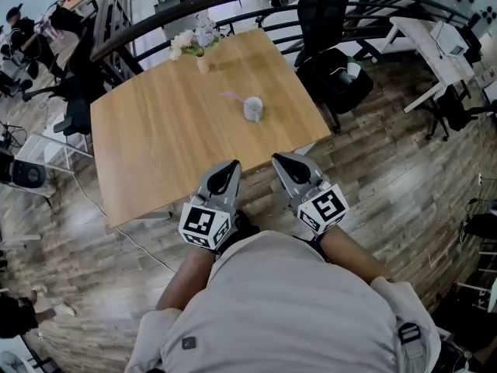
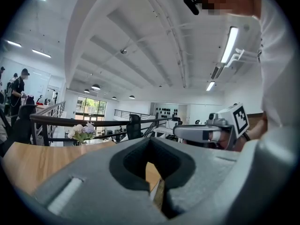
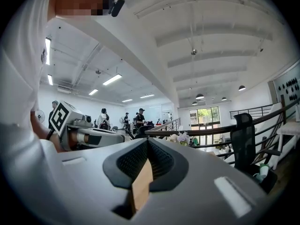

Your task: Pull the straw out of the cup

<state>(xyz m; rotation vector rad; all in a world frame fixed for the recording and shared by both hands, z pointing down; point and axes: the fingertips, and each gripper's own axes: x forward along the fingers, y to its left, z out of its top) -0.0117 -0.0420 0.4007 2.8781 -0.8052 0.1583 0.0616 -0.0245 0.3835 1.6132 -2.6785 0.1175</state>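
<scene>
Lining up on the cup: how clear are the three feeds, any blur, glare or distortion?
Head view: even light, cup and pink straw small, slightly soft. Left gripper view: heavy fisheye, dark corners, ceiling light glaring, left gripper blurred. Right gripper view: same fisheye, right gripper sharper.

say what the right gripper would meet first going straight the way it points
Likely the small white cup with the pink straw on the light wooden table, though height is unclear.

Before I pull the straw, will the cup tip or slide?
The cup looks small and light, standing free on the smooth table, so it may slide. The straw leans sideways, so pulling along it could tip the cup.
</scene>
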